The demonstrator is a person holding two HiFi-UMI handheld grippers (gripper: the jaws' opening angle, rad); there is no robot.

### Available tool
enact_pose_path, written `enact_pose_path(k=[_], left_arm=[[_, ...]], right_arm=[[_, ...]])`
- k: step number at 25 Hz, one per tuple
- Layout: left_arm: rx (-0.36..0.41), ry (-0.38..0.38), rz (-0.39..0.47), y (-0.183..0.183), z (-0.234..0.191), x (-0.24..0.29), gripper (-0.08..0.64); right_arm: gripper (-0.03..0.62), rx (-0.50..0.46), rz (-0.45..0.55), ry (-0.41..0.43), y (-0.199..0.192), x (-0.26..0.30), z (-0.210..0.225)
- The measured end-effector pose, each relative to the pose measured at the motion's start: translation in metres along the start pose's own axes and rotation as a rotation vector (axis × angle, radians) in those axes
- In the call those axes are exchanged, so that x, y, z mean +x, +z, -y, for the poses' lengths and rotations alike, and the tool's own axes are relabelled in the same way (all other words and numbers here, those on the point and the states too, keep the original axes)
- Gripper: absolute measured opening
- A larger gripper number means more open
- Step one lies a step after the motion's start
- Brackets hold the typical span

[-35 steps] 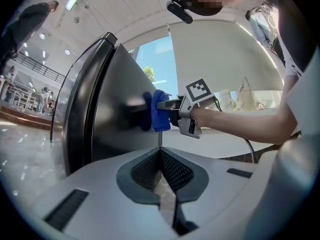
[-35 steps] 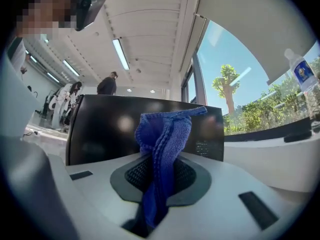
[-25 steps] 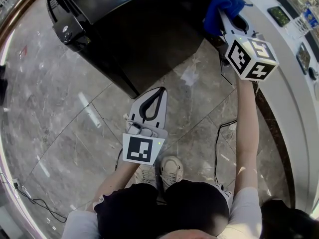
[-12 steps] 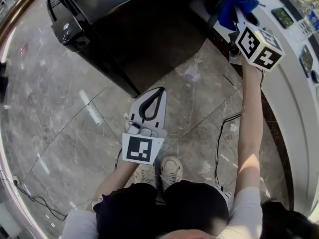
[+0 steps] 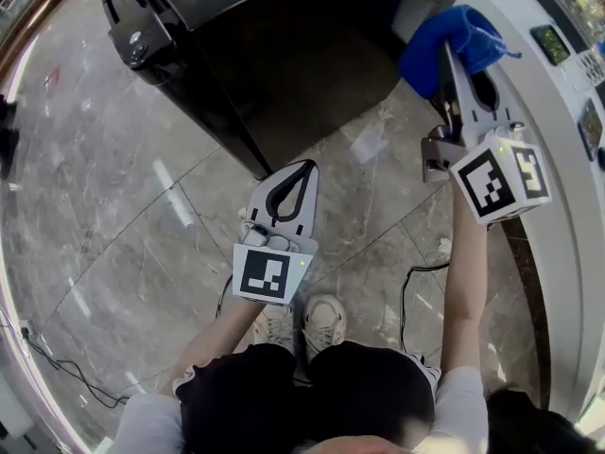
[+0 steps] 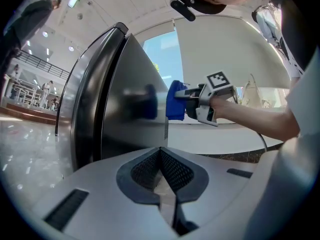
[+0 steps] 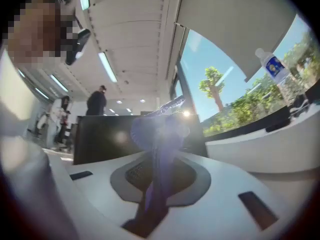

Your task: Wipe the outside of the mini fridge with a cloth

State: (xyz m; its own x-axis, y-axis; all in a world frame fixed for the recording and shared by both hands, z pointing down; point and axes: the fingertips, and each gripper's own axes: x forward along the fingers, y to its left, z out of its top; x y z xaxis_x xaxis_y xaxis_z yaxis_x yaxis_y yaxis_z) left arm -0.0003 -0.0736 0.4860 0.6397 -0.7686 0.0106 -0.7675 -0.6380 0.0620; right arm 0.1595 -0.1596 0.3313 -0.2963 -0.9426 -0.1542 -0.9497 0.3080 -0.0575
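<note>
The black mini fridge point(image 5: 255, 55) stands on the floor at the top of the head view; its shiny side point(image 6: 125, 109) fills the left gripper view. My right gripper point(image 5: 454, 60) is shut on a blue cloth point(image 5: 444, 45), held at the fridge's right side, close to its rear corner. In the left gripper view the blue cloth point(image 6: 175, 101) sits just off the fridge's edge, and its reflection shows on the panel. In the right gripper view the cloth point(image 7: 157, 134) is a blur between the jaws. My left gripper point(image 5: 291, 183) is shut and holds nothing, pointing at the fridge's front corner.
A curved white counter point(image 5: 558, 159) runs down the right side, with phones and small items on top. A water bottle point(image 7: 272, 66) stands on it. Cables point(image 5: 411, 282) trail across the marble floor. People stand in the background point(image 7: 97, 101).
My right gripper has drawn the blue cloth back toward me and lower along the fridge's right side. The left gripper has hardly moved.
</note>
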Motion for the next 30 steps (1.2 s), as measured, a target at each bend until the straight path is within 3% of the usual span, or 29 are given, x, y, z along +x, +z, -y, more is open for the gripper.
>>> enact_pose_path(k=[5,8,11,15,21,26,30], left_arm=[[0.026,-0.009,-0.066,-0.017,0.001,0.009,0.005],[0.058,-0.043,-0.095,-0.03,0.014,0.023,0.005],[0.063,-0.083,-0.087,-0.038,0.029,0.037,0.005],[0.055,-0.099,-0.096,-0.05,0.034,0.034,0.005],[0.028,-0.063,-0.076,-0.033,0.024,0.018,0.005],[-0.008,-0.009,0.014,-0.019,0.009,0.008,0.005],[0.02,0.0,-0.06,-0.025,-0.002,0.001,0.005]], right_arm=[[0.075,0.087,-0.045,0.403,-0.025,-0.009,-0.135],[0.075,0.081,-0.097,0.556,-0.043,-0.01,-0.191],[0.075,0.055,-0.141,0.655,-0.059,-0.01,-0.226],[0.075,0.017,-0.16,0.731,-0.065,-0.006,-0.247],[0.075,0.013,-0.118,0.779,-0.054,0.0,-0.26],[0.075,0.019,-0.115,0.768,-0.06,0.001,-0.263],[0.075,-0.012,-0.13,0.719,-0.064,0.0,-0.247]])
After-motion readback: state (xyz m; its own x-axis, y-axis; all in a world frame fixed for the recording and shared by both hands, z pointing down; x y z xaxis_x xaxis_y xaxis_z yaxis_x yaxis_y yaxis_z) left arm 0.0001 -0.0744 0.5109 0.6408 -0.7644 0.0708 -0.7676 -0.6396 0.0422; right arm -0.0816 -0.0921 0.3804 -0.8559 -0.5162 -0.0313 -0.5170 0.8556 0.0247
